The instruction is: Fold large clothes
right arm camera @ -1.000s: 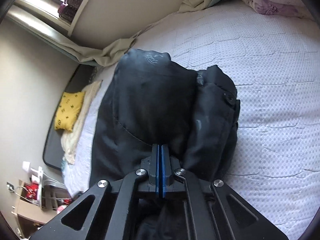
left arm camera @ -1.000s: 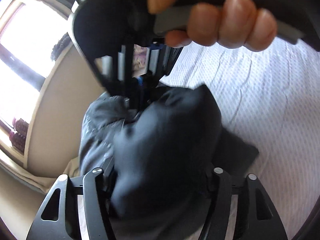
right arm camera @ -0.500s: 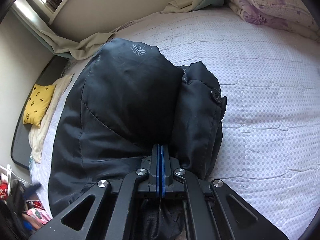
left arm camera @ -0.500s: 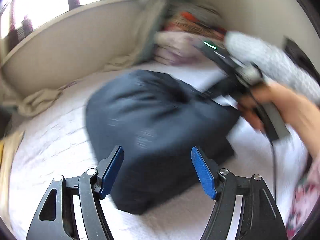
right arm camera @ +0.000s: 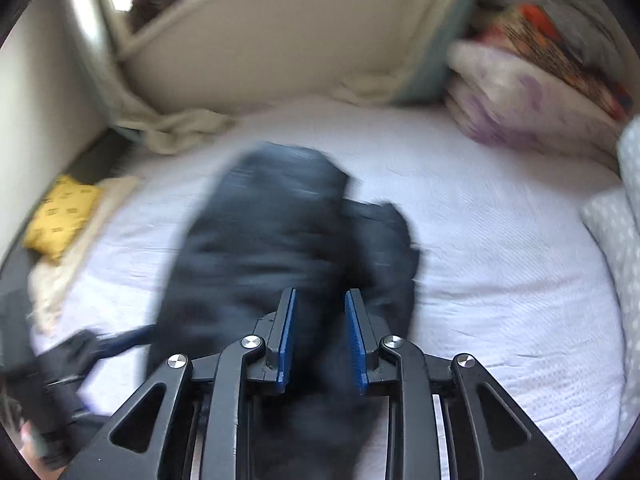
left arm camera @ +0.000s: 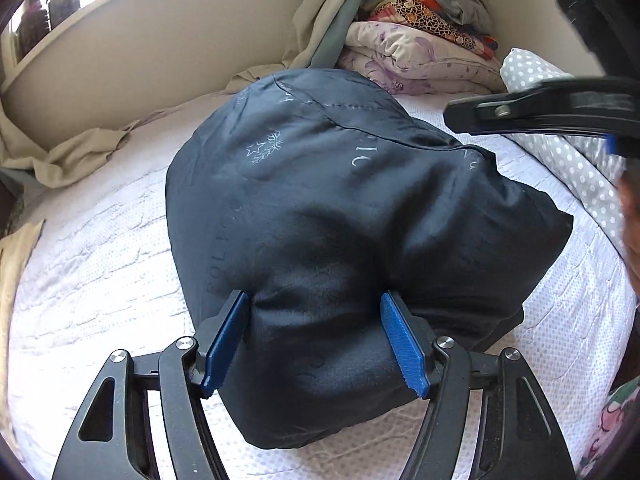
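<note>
A bulky black padded jacket, folded into a puffy bundle, sits mid-mattress on the white quilted bed, with a stack of folded quilts at the far right corner and a yellow cushion off the bed's left edge. The left gripper points steeply down at the near end of the bundle, its blue pads straddling a roll of the fabric; they stand wide and appear to press the cloth lightly on both sides, though how firm the hold is cannot be judged. The right gripper, seen through motion blur, tilts down over the near edge of the jacket with its jaws opening; dark cloth shows between them, but the pads seem clear of it. In the left wrist view the right tool's black frame juts in from the upper right, well above the jacket. The step appears to be settling the finished fold. Doing it well likely means keeping the left side pinned low so the slippery, springy padding does not unroll, and pressing air out before letting go.
</note>
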Motion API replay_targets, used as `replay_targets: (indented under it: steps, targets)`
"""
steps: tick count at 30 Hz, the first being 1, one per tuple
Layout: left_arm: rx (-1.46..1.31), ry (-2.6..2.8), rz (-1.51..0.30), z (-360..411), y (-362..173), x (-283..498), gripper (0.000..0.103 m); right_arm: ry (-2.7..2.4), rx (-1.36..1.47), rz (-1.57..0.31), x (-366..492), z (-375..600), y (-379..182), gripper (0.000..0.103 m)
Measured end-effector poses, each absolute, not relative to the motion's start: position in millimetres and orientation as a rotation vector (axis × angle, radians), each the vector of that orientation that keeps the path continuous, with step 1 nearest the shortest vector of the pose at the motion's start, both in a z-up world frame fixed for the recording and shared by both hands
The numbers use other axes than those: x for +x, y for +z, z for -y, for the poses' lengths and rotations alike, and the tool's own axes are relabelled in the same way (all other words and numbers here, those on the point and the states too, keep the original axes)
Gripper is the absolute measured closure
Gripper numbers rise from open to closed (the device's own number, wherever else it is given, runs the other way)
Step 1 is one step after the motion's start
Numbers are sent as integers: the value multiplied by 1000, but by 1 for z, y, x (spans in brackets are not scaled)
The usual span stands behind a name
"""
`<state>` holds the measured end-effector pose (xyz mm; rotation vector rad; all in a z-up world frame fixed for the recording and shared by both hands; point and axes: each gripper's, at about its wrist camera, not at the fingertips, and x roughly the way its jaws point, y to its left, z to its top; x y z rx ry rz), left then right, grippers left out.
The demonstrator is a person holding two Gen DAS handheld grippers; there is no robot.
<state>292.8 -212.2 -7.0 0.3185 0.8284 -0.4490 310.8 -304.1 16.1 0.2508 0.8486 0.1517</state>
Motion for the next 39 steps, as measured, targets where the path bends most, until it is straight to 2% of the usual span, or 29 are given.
replay_targets:
  steps: [3, 6, 13, 16, 20, 34, 39]
  targets:
    - [331, -447, -833, 215, -9, 293, 30, 273, 240, -858, 298, 278, 19, 81]
    - [320, -456, -840, 214, -8, 293, 30, 181, 135, -909, 298, 258, 1, 88]
    - [131, -428, -838, 171, -7, 292, 30, 101, 67, -966, 303, 259, -35, 95]
    - [102, -453, -906, 166, -22, 299, 27, 95, 136, -978, 305, 272, -53, 98]
    - [87, -441, -933, 165, -33, 307, 18, 89, 188, -978, 307, 279, -68, 102]
    - [59, -428, -959, 164, -54, 315, 13, 50, 183, -994, 319, 272, -99, 103]
    - [-3, -442, -995, 158, -56, 323, 9, 83, 315, -997, 327, 289, -108, 103]
